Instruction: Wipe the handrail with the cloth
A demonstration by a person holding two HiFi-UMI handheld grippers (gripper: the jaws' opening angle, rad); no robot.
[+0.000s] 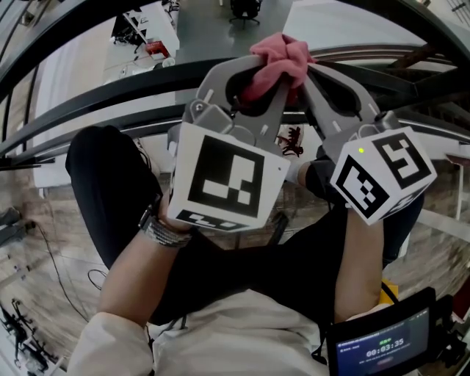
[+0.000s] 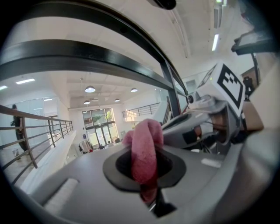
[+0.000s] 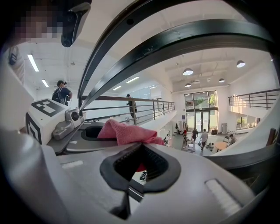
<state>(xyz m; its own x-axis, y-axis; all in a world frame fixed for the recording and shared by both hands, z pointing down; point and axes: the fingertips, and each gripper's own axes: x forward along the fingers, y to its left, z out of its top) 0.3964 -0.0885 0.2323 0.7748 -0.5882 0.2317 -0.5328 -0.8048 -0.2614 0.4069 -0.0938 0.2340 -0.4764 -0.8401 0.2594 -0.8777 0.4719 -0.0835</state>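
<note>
A railed upper walkway looks over an open hall, with the lower floor (image 1: 213, 22) far beneath.

Head view: a dark curved handrail (image 1: 110, 99) crosses in front of the person. Both forearms reach forward and the two tools angle inward so their tips meet. The left gripper (image 1: 266, 82) and the right gripper (image 1: 299, 81) come together at a bunched pink cloth (image 1: 275, 59), which is held up near the rail.

Left gripper view: its fingers (image 2: 87, 183) are closed tight on the cloth, which stands up through the gap between them. The rail arcs overhead, apart from the cloth.

Right gripper view: these fingers (image 3: 197, 175) are closed too, and a corner of the cloth appears to be pinched at their tips. The rail again curves above.

No contact between cloth and rail shows, so the wiping seems not to be under way.
</note>
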